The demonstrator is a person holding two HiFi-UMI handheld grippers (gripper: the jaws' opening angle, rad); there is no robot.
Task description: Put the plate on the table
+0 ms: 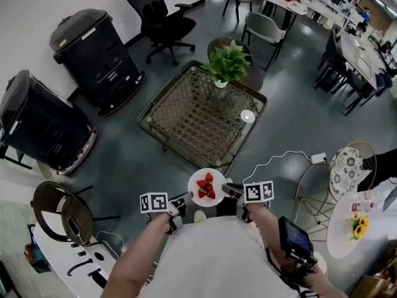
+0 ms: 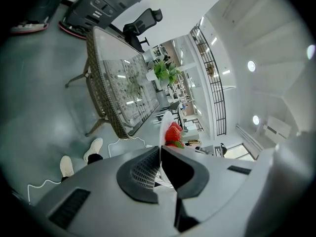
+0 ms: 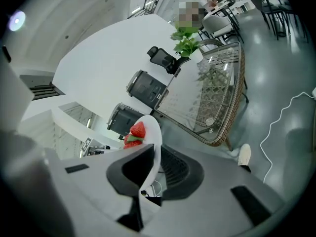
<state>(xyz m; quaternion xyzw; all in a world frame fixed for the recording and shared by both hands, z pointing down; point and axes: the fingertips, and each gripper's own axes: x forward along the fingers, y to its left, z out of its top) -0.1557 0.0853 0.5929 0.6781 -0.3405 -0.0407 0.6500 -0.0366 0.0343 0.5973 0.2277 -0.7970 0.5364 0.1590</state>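
The plate is in the air in front of our body, above the floor, not yet over the table. It holds a few strawberries piled near its middle. We carry it from both sides. The left hand-held gripper is pinched on the left rim and the right hand-held gripper on the right rim. Each gripper view shows the thin white edge of the plate clamped between ribbed pads. In the left gripper view the left hand-held gripper bites only the rim, with the strawberries just past its tips. The right gripper view shows the same grip, the right hand-held gripper closed on the plate and the fruit beyond.

The table lies straight ahead and lower, its near corner just beyond the plate. The plate is round, so no axis matters, and both hands are equally near. We judge the move to be a level carry forward and then down.

The glass top is mostly bare. A potted plant stands at the far end and a small white round thing lies at the right. Two black bins stand well off to the left with lids shut, so we cannot see their contents.
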